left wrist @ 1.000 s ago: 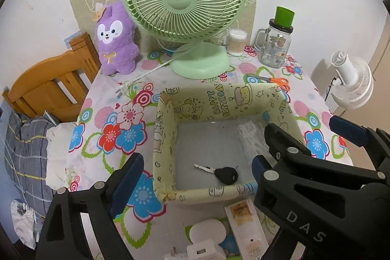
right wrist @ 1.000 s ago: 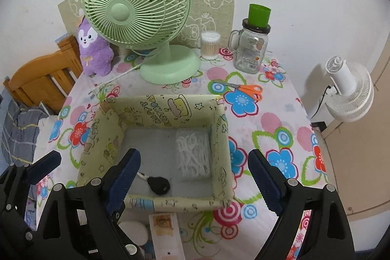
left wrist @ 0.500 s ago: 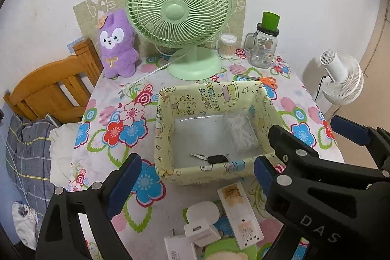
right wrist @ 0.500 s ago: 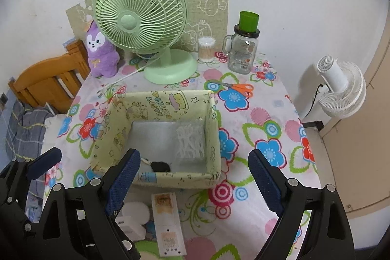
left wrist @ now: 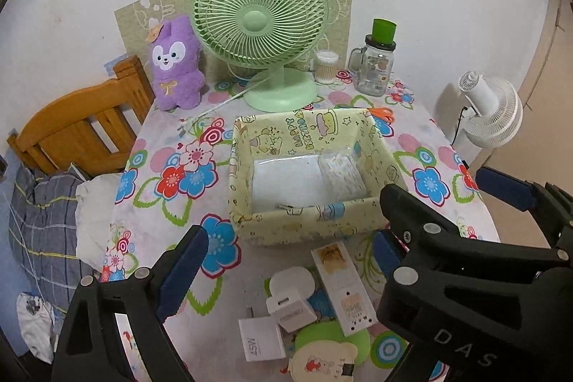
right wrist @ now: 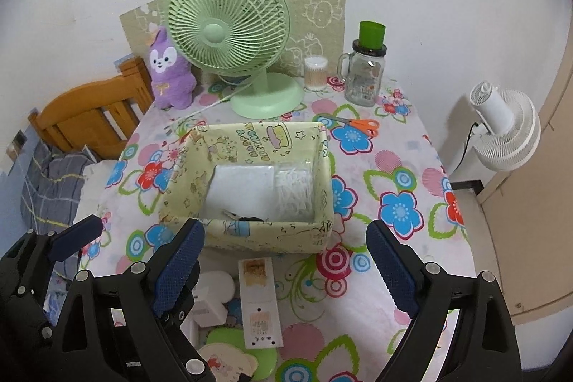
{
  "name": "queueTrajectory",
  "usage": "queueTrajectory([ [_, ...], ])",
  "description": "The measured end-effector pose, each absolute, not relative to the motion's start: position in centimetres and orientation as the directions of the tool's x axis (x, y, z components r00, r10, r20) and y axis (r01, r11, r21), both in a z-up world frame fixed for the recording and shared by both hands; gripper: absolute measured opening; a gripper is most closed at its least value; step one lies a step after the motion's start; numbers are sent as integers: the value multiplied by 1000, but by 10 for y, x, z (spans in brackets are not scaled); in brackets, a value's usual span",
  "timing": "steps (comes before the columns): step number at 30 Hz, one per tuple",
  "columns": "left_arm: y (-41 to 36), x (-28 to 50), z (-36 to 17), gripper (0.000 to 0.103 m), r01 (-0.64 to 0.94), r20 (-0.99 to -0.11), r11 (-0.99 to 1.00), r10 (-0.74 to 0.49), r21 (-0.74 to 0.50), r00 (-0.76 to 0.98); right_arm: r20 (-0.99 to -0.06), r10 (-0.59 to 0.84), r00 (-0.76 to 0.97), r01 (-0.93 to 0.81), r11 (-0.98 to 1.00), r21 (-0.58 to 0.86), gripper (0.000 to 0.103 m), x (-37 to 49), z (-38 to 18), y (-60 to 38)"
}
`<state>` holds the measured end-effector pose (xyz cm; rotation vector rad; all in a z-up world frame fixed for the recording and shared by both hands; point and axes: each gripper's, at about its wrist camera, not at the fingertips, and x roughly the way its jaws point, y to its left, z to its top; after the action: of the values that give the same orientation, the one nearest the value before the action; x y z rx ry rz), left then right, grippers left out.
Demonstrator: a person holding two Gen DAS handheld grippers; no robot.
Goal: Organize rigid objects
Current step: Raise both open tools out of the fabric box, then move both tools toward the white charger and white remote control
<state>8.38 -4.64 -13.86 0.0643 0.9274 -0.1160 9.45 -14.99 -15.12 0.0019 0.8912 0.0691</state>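
Note:
A yellow cartoon-print box stands mid-table. Inside it lie a black-headed key, a white sheet and a clear bag of white bits. In front of the box lie a long white card-like box, two white chargers, a round white case and a green round toy. My left gripper is open and empty above these items. My right gripper is open and empty, beside it on the right.
A green desk fan, purple plush, cotton-swab jar, glass mug jar with green cup and orange scissors stand at the back. A wooden chair and bedding are left, a white fan right.
Both grippers have pulled back and up from the box. The items in front of the box came into view. The key stayed in the box.

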Motion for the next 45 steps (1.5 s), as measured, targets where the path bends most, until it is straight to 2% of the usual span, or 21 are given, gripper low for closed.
queueTrajectory([
  [9, -47, 62, -142, 95, 142, -801, 990, -83, 2, 593, -760, 50, 648, -85, 996, -7, 94, 71, -150, -147],
  [28, -43, 33, -161, 95, 126, -795, 992, -87, -13, 600, -766, 83, 638, -97, 995, 28, 94, 42, -169, -148],
  [45, -36, 18, -213, 95, 128, -824, 991, -94, -26, 559, -797, 69, 600, -101, 995, 11, 94, 28, -221, -138],
])
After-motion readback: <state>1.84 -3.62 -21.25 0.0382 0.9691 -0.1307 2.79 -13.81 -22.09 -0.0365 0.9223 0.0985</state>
